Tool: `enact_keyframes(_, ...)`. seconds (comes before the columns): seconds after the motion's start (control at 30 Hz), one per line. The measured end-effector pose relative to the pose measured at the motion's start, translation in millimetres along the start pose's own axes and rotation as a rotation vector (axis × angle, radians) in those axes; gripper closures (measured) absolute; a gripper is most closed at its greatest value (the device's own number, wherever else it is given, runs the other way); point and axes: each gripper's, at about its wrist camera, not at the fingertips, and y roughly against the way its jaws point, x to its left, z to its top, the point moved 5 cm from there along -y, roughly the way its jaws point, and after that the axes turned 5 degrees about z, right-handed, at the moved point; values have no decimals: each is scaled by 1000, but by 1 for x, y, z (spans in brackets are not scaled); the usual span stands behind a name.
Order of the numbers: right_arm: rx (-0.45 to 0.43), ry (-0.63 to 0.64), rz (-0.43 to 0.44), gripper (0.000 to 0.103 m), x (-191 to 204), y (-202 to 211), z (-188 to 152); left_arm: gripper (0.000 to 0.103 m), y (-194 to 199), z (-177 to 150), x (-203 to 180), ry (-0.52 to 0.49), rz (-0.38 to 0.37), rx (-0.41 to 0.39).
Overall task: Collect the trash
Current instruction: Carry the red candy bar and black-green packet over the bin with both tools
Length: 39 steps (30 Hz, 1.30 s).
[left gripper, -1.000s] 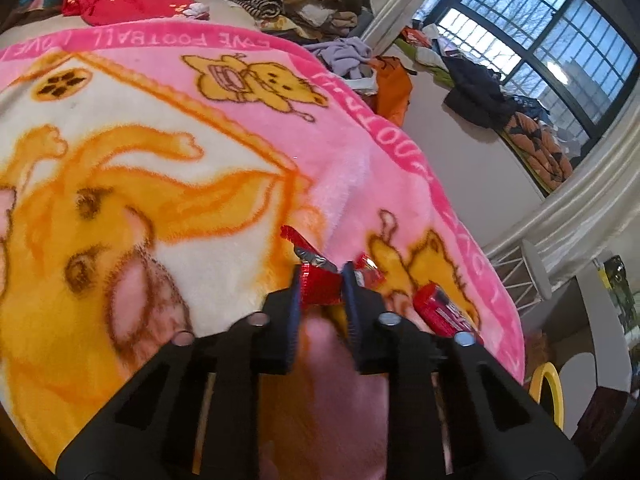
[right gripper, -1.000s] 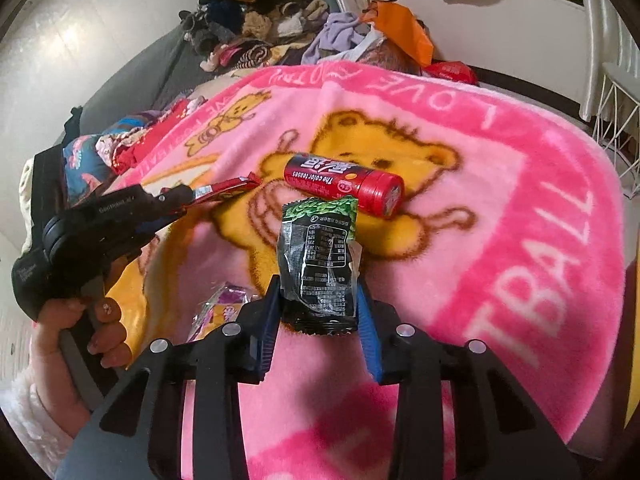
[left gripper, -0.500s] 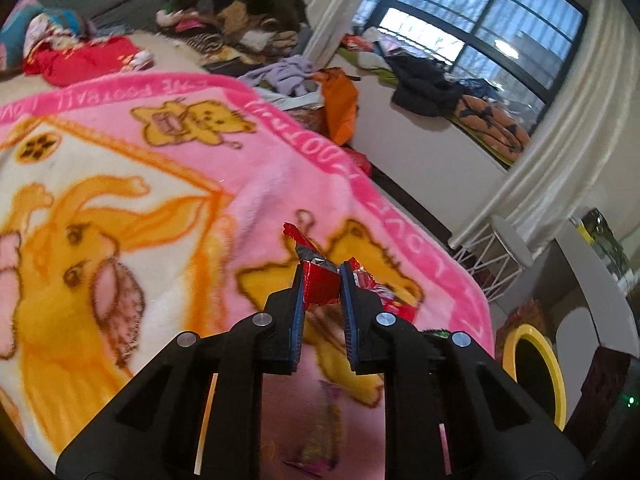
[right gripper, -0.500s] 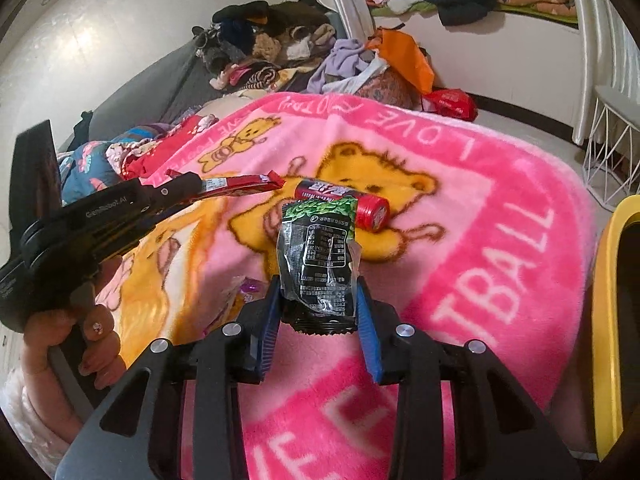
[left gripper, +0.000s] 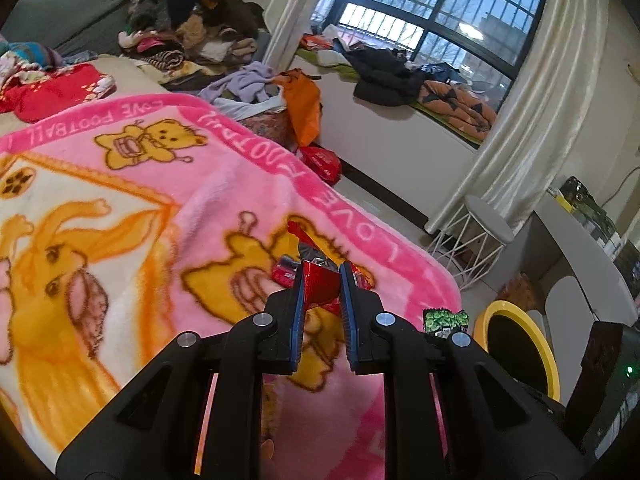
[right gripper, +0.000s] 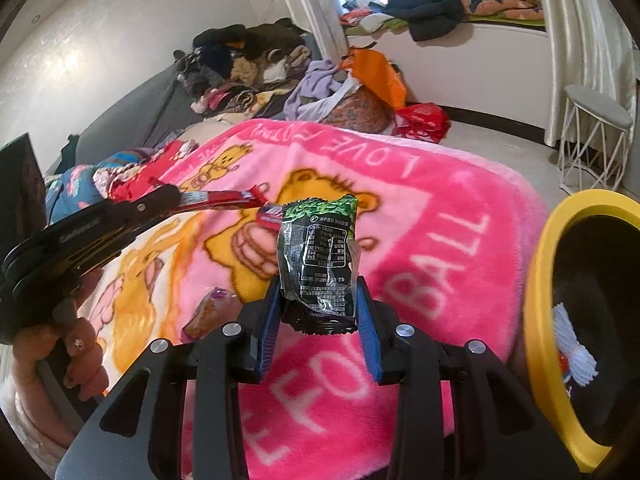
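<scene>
A: What has each tool got?

B: The left tool (left gripper: pixel 322 292) is clenched on a red wrapper (left gripper: pixel 318 286), pinched near its middle, with one end sticking out past the fingertips over the blanket (left gripper: pixel 132 184). The right tool (right gripper: pixel 318 308) is clamped on a black packet (right gripper: pixel 318 256) by its lower part; the green top stands upright above the fingers.

A: How will they handle?

B: Both look like thin foil film, so I'd judge them very light, crinkly and a bit slick. The wrapper is limp and could slide out if the grip eases. The packet seems puffed, so it may give under the pads; a hold across its crimped bottom seam is probably safest.

A: Where do they go?

B: Likely the yellow bin (right gripper: pixel 540 280), just beside the bed's edge at right. A red tube (right gripper: pixel 270 216) and a purple wrapper (right gripper: pixel 210 312) lie on the blanket, not yet collected.
</scene>
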Motion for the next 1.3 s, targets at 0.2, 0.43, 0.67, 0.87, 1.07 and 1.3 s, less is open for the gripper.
enact_keyframes(0.2,-31,-27,-23,69,-17,15,4,92,3,-3,-15,-29,-20,1)
enact_keyframes(0.43,-70,-40,-70,69,-35,34,8,92,5,-9,-33,-62,-45,11)
enact_keyframes(0.67,-96,-51,-110,69,-53,48,10,92,7,-13,-50,-94,-69,15)
enact_keyframes(0.87,-121,-62,-146,69,-66,62,11,92,7,-16,-60,-118,-88,20)
enact_keyframes(1.07,-140,-66,-181,69,-78,73,12,92,8,-20,-73,-148,-106,23)
enact_keyframes(1.3,-159,-88,-219,69,-96,86,9,92,6,-26,-89,-177,-127,33)
